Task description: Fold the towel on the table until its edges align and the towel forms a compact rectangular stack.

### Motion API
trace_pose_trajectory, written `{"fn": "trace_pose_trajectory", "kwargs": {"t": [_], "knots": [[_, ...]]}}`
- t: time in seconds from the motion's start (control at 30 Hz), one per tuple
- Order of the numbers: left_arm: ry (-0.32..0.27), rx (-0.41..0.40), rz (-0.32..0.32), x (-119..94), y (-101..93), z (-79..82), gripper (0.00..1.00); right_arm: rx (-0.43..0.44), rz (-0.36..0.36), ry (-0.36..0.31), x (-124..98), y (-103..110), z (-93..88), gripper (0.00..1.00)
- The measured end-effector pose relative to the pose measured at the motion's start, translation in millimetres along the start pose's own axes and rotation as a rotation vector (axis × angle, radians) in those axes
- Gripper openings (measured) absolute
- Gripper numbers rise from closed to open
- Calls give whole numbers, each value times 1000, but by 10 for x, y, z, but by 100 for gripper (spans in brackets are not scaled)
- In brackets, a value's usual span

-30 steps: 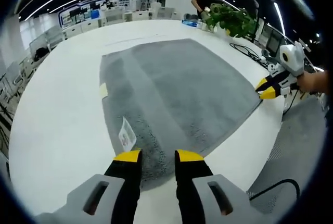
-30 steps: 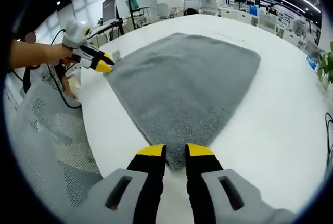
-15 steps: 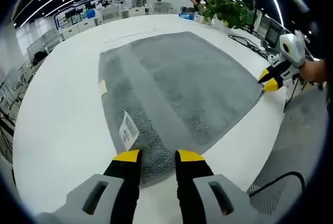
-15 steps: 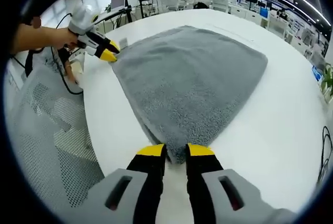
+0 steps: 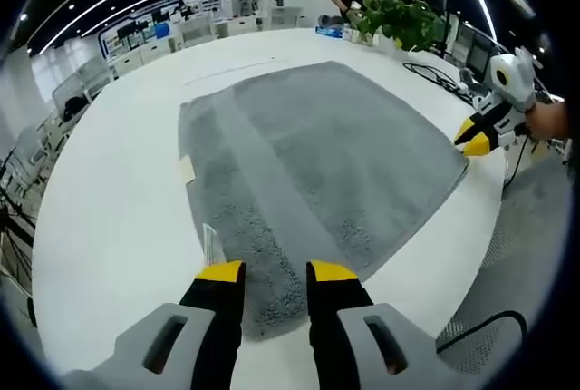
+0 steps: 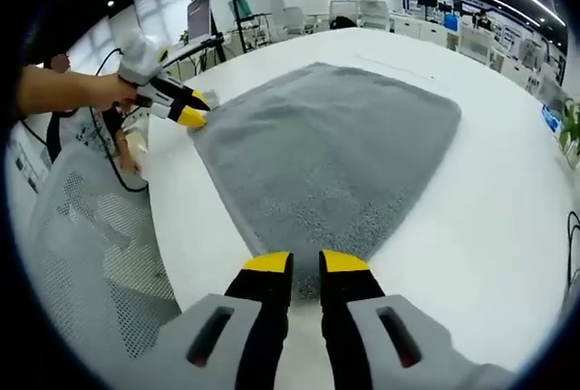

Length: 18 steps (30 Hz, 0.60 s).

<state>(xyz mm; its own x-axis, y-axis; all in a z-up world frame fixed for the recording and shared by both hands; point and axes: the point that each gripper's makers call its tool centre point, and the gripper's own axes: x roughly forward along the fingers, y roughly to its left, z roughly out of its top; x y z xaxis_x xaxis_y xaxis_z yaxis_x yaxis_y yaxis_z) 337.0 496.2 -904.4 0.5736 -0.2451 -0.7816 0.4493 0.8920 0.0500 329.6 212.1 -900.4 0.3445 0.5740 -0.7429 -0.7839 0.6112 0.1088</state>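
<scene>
Both near corners of grey terry towel pinched: left gripper clenched on one, right gripper on other. First fold starting; next, judged: carry corners toward 12 o'clock edge.

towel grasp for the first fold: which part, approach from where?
Take the towel by its two near corners, one per tongs, coming in low from the table's near edge. It lies flat and spread, so only edges and corners offer something thin to pinch. The left tongs already sit on one near corner, the right tongs on the other, so this looks workable. Whether either is clamped is unclear.
</scene>
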Motion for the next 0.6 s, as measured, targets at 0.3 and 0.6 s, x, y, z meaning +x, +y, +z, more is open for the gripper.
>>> {"fn": "trace_pose_trajectory", "kwargs": {"t": [0.3,0.6], "knots": [[39,8,17,73,-27,-55,28,-51,36,26,45,56,-216,14],[32,4,22,32,-62,-124,27,-89,100,43,61,55,-286,12]]}}
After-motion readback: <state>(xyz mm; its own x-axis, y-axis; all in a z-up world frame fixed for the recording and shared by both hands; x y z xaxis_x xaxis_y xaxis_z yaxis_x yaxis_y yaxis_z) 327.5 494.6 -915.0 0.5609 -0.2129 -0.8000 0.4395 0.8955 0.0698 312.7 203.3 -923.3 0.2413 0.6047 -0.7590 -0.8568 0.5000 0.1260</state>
